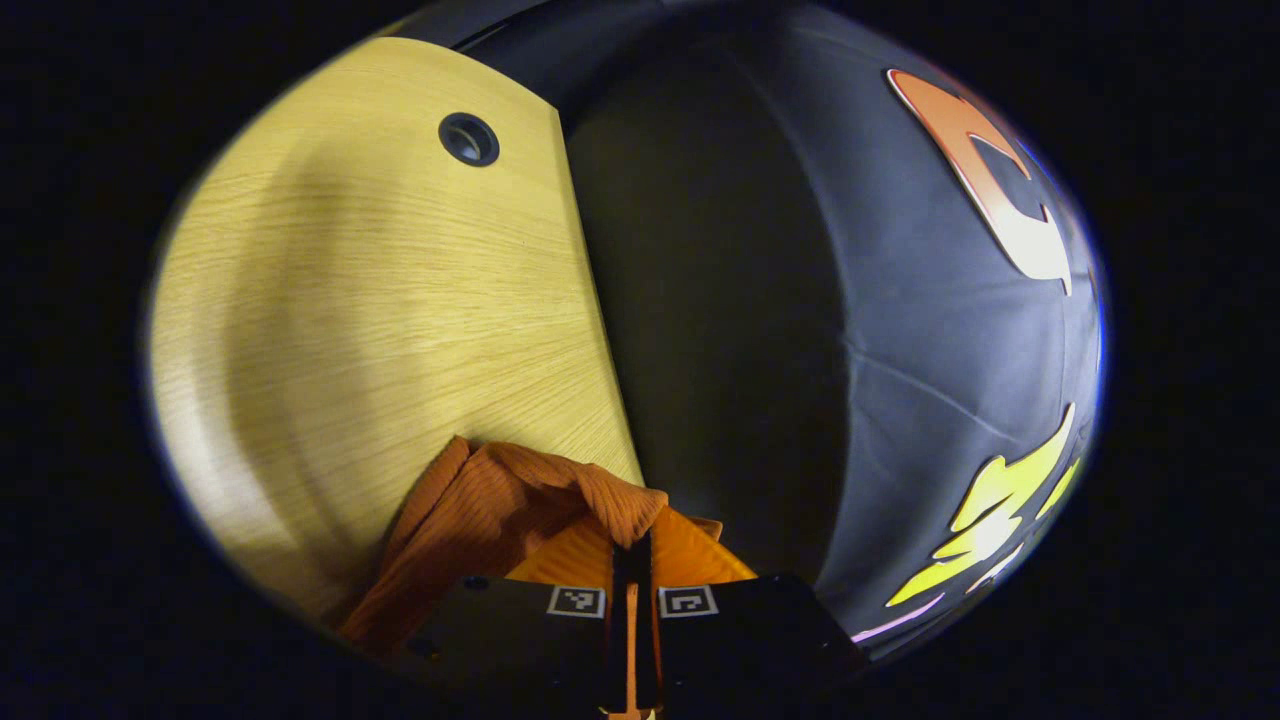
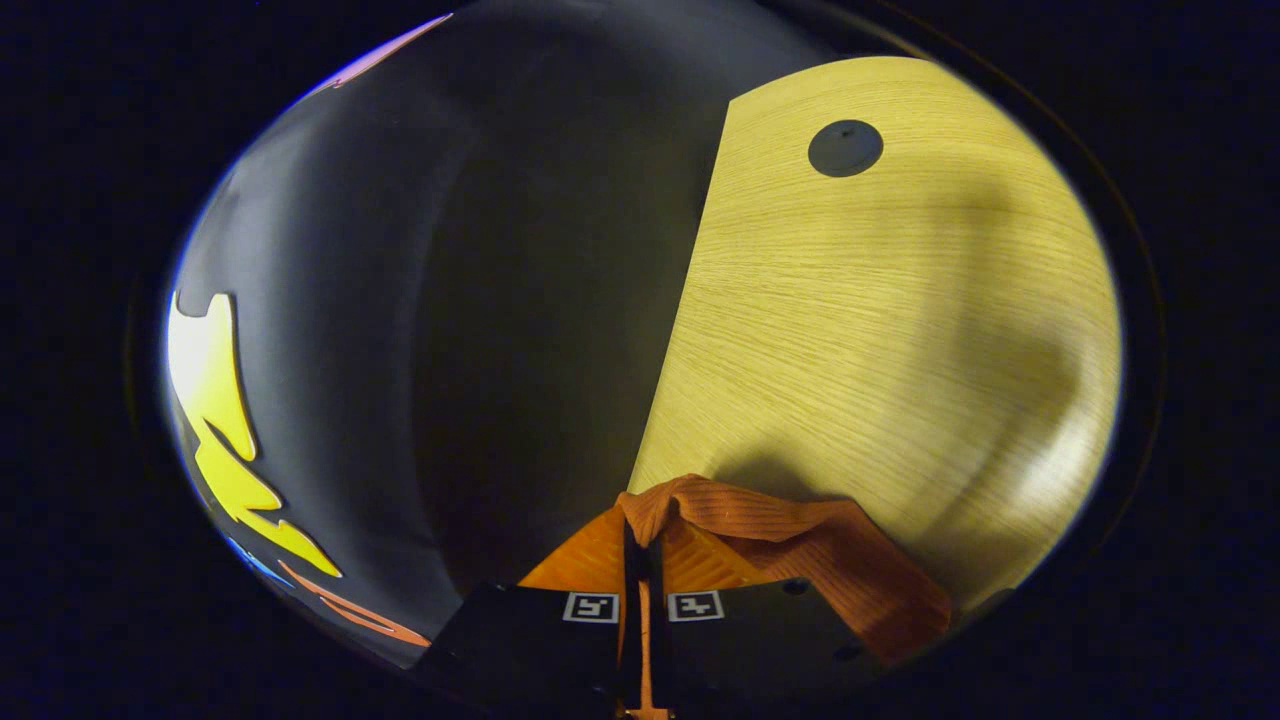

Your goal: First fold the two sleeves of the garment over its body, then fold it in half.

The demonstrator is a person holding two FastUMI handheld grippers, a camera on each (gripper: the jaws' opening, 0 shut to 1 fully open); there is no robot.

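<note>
An orange ribbed garment (image 1: 480, 520) is pinched in my left gripper (image 1: 632, 545), whose fingers press together on a bunched fold of the cloth. The fabric trails down to the left of the fingers, over the wooden table (image 1: 380, 300). In the right gripper view the same orange garment (image 2: 800, 545) is clamped in my right gripper (image 2: 645, 545), shut on a fold, with the cloth draping away to the right. Both grippers hold the cloth up above the table near its edge. Most of the garment is hidden below the fingers.
The light wooden table has a round dark cable hole (image 1: 468, 138) near its far corner, also seen as a dark cable hole (image 2: 845, 148) in the right gripper view. The table edge (image 1: 600, 320) runs beside the dark booth wall (image 1: 900, 350).
</note>
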